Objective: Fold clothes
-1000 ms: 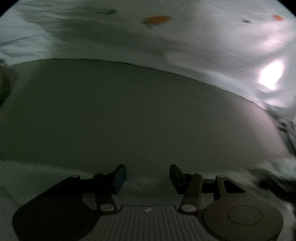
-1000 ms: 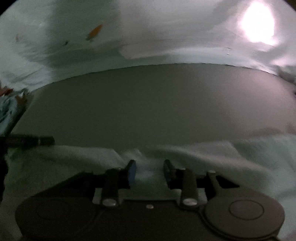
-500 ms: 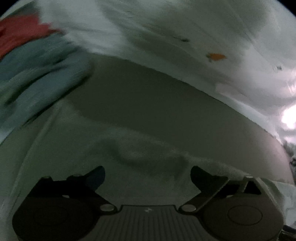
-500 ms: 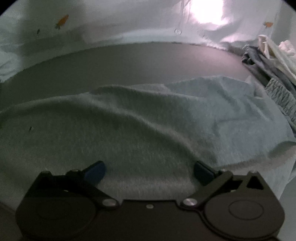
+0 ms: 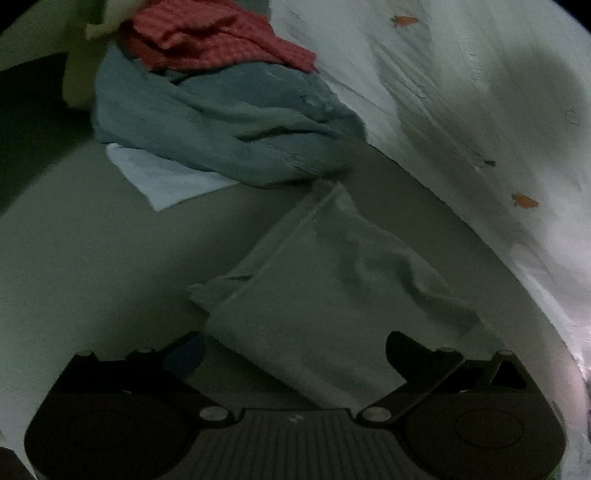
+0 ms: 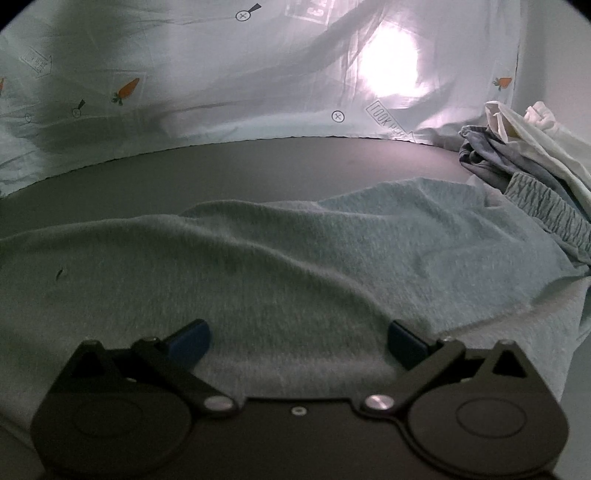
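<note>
A pale green knit garment [image 6: 295, 258] lies spread on the dark grey table [image 6: 258, 158]. My right gripper [image 6: 299, 339] hovers over its near part, jaws wide open, with the cloth below and nothing pinched. In the left wrist view one end of the same garment [image 5: 332, 280] lies folded into a long strip. My left gripper [image 5: 295, 350] stands wide open above the strip's near end and holds nothing.
A heap of clothes lies at the table's left: a grey-blue garment [image 5: 221, 122], a red checked one [image 5: 210, 33], a white piece [image 5: 162, 177]. At the right lie blue-grey shorts [image 6: 517, 170] and white cloth [image 6: 535, 125]. A carrot-print sheet [image 6: 184, 74] hangs behind.
Both grippers opened wide and let the green garment go. The left gripper swung left and rolled, bringing the clothes heap into view. The right gripper drew back over the spread garment.
</note>
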